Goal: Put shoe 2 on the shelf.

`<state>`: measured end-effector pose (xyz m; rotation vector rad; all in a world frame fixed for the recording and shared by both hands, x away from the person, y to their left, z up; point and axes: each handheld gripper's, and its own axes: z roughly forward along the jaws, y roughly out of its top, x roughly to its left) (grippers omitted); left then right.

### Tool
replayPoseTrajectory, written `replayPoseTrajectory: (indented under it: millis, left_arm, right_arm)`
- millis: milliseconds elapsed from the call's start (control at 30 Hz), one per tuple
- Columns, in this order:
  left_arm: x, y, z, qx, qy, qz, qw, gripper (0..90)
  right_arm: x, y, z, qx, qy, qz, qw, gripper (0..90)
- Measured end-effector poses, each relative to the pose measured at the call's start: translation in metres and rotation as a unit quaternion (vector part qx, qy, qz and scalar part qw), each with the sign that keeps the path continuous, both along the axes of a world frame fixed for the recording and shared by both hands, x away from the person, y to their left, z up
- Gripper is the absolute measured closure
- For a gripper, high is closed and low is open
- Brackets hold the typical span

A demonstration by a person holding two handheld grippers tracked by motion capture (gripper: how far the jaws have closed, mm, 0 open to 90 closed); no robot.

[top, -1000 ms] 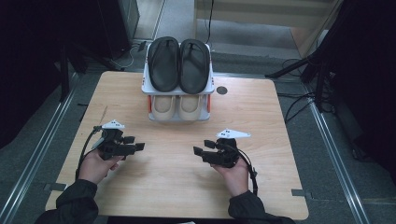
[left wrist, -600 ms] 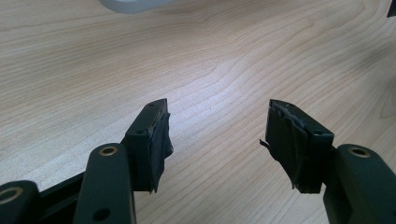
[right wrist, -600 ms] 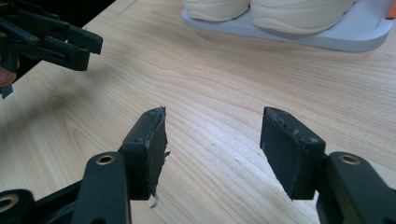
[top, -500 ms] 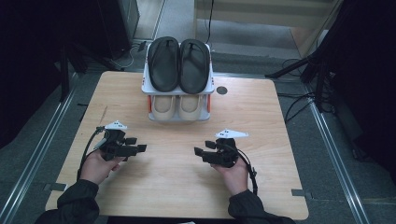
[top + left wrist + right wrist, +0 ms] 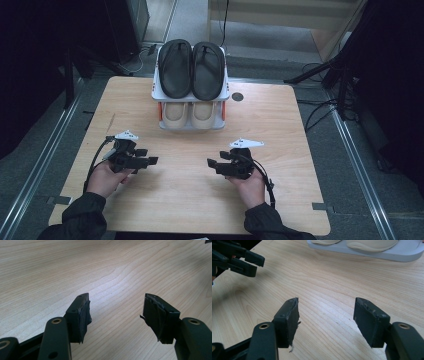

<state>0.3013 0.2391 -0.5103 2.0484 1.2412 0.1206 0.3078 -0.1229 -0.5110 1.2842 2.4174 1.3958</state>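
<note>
A small white two-tier shoe rack (image 5: 156, 93) stands at the far middle of the wooden table (image 5: 265, 130). A pair of black sandals (image 5: 192, 67) lies on its top tier, and a pair of beige shoes (image 5: 190, 112) sits on the lower one. My left gripper (image 5: 148, 157) is held low over the table's near left, pointing right, its jaws open over bare wood (image 5: 116, 298). My right gripper (image 5: 216, 163) faces it from the near right. Its jaws (image 5: 327, 302) have just been opening and have nothing between them. The right gripper view has the left gripper (image 5: 249, 261) and the rack's base (image 5: 372, 253) farther off.
A dark round hole (image 5: 237, 96) sits in the tabletop right of the rack. Bare wood lies between the two grippers and in front of the rack. Cables and dark stands crowd the floor at the right and far left of the table.
</note>
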Motion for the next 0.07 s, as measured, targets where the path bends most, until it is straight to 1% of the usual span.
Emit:
replayPoseTrajectory:
  millis: [67]
  left_arm:
    - [0.0005,-0.0013,-0.0011,0.003,0.000,-0.003,1.0000,37.0]
  right_arm:
    - [0.0013,-0.0001,-0.0010,0.003,0.006,0.005,1.0000,36.3]
